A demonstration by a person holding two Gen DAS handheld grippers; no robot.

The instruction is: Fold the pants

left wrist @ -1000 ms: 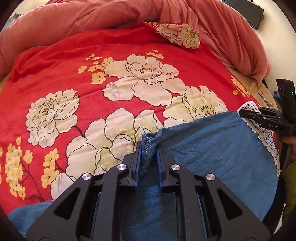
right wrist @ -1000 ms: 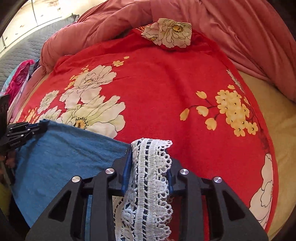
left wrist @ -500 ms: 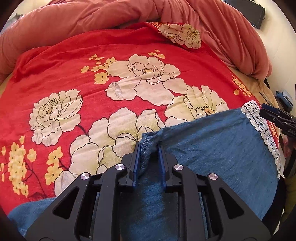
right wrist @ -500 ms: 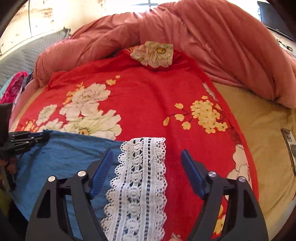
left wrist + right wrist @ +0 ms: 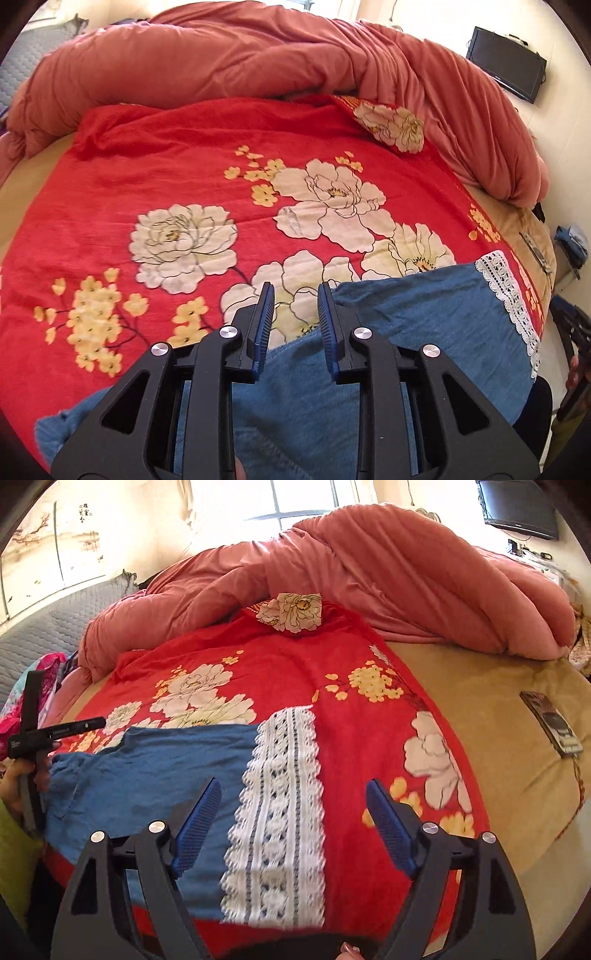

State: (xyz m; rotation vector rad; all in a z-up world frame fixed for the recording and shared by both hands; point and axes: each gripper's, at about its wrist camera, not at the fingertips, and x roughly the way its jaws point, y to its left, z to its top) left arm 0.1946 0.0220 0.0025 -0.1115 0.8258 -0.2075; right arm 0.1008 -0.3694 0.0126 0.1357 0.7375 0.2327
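Blue denim pants (image 5: 424, 332) with a white lace hem (image 5: 506, 291) lie flat on the red floral bedspread (image 5: 184, 166). My left gripper (image 5: 295, 291) hovers above the near left edge of the denim. Its jaws are opening a little, and the pads press on nothing. In the right wrist view the lace hem (image 5: 284, 775) lies on the bedspread beneath my right gripper (image 5: 293, 782), whose jaws are wide and still opening, clear of the cloth. The left gripper (image 5: 74, 729) shows there at the far left, held by a hand over the denim (image 5: 155, 768).
A bunched pink duvet (image 5: 369, 579) fills the back of the bed. A phone (image 5: 550, 723) lies on the tan sheet (image 5: 498, 701) at the right. Colourful clothes (image 5: 48, 672) sit at the left edge. A dark screen (image 5: 506, 70) hangs on the wall.
The right gripper opened, let go of the lace hem and drew back upward. The left jaws parted, released the denim edge and also rose. The pants now lie flat.
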